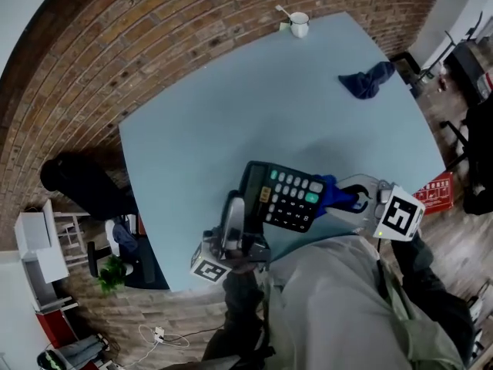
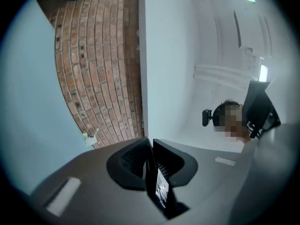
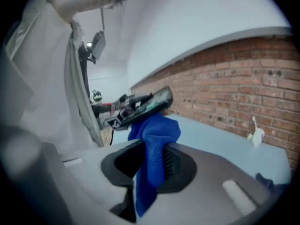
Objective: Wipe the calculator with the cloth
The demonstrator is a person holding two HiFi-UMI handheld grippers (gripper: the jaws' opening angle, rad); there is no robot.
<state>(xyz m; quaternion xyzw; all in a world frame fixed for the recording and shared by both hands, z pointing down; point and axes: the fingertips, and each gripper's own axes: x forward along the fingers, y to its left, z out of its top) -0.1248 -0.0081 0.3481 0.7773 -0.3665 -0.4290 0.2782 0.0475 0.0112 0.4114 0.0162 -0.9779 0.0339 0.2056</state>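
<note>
**A:** ok so where's the calculator (image 1: pixel 286 197) right now, flat on the table (image 1: pixel 231 122) or what?

**B:** nope, it's up in the air. It's tilted with the keys facing the head camera, and the near edge of the table is underneath it. The left claw (image 1: pixel 233 210) is clenched on the display end. In the left gripper view you see the 2 jaws pinching the thin black body edge-on.

**A:** and the cloth?

**B:** the blue cloth (image 3: pixel 152 153) is grasped by the right claw (image 1: pixel 354 200), which sits just beside the calculator at the end away from the display. The jaws are closed on the middle of the fabric. 1 end dangles below them, and the other is bunched up and touching the calculator's edge.

**A:** anything else lying around?

**B:** yeah, a darker blue rag (image 1: pixel 368 79) is crumpled on the table, well apart from the calculator, off past its right end. Even further beyond the calculator there's a white cup (image 1: pixel 299 25) with something sticking out of it, at the far edge next to the brick wall (image 1: pixel 154 37).
</note>
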